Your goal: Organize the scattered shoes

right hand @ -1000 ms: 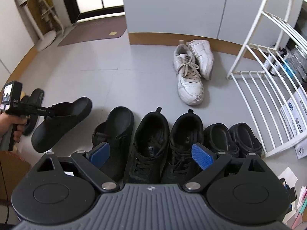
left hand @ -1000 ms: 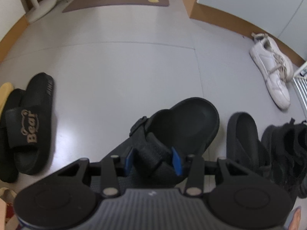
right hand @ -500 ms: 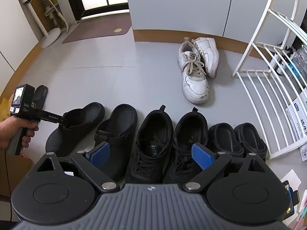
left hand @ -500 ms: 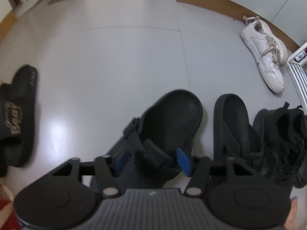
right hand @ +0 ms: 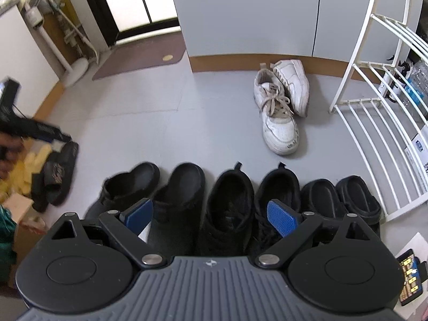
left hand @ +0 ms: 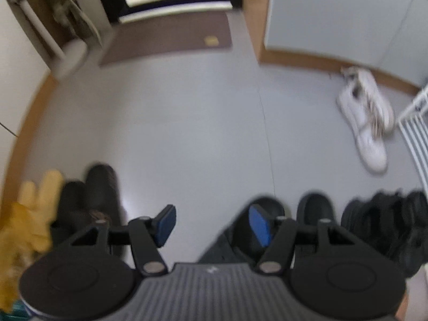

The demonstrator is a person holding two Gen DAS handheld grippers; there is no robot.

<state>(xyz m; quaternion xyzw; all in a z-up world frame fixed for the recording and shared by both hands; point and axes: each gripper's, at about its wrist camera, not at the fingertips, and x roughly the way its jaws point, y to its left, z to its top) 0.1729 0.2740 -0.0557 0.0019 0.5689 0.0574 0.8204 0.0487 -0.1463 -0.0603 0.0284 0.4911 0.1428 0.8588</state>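
Six black shoes (right hand: 230, 200) rowed in right view only, left claw (left hand: 211, 226) just released, right claw (right hand: 211, 216) spread empty

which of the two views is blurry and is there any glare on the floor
Left wrist view: motion-smeared throughout, the white sneakers and doormat soft-edged, with a faint pale sheen on the floor near the black slides. Right wrist view: sharp, evenly lit, no clear glare, though the fisheye bends the white rack.
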